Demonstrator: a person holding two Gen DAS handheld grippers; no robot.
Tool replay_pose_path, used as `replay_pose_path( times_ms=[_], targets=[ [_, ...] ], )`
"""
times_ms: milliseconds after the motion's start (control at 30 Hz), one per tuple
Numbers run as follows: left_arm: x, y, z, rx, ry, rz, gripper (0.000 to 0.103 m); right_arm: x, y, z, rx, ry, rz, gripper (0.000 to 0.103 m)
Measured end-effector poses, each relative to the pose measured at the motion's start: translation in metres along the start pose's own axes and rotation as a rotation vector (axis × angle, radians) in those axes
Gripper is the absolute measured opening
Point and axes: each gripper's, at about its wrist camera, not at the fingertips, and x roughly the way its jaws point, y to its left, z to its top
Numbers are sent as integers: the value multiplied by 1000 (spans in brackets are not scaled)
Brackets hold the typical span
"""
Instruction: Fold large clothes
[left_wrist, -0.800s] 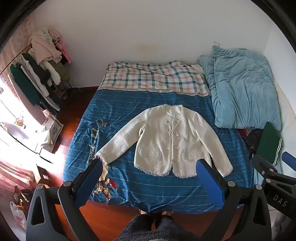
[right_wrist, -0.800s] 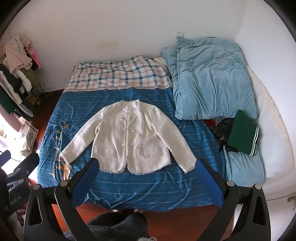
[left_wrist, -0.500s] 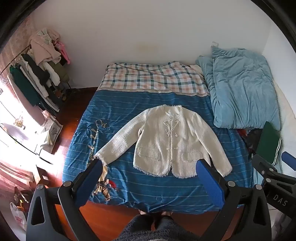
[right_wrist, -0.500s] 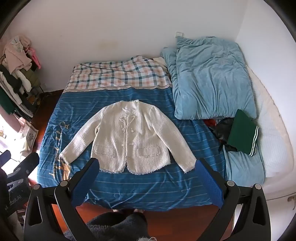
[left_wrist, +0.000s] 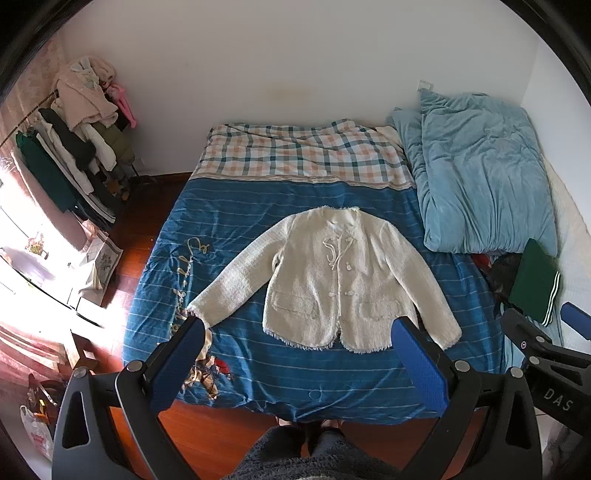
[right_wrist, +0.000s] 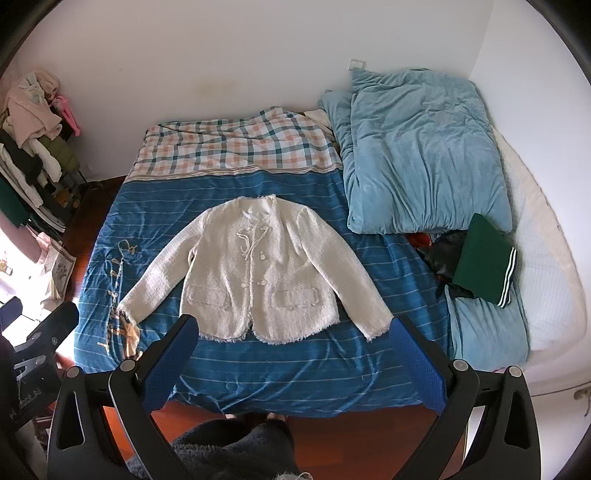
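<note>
Nothing is folded yet, by my reading. The cream jacket (left_wrist: 343, 280) lies flat, front up and buttoned, on the blue striped bedspread (left_wrist: 258, 362), near the middle of the bed and closer to its foot edge than to the checked end. Its collar points toward the far wall and its hem toward me, so the long axis runs head to foot; both sleeves splay out toward the foot corners. I hold the left gripper (left_wrist: 295, 362) and right gripper (right_wrist: 291, 358) above the foot edge, both spread wide and empty. Sleeves and body all remain to fold.
</note>
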Motion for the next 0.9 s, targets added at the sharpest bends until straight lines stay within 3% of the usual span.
replay_pose_path(
  times_ms=[900],
  targets=[
    [3,4,4,17,-4,-7,103,-2,-4,-4,2,6,-3,103]
  ],
)
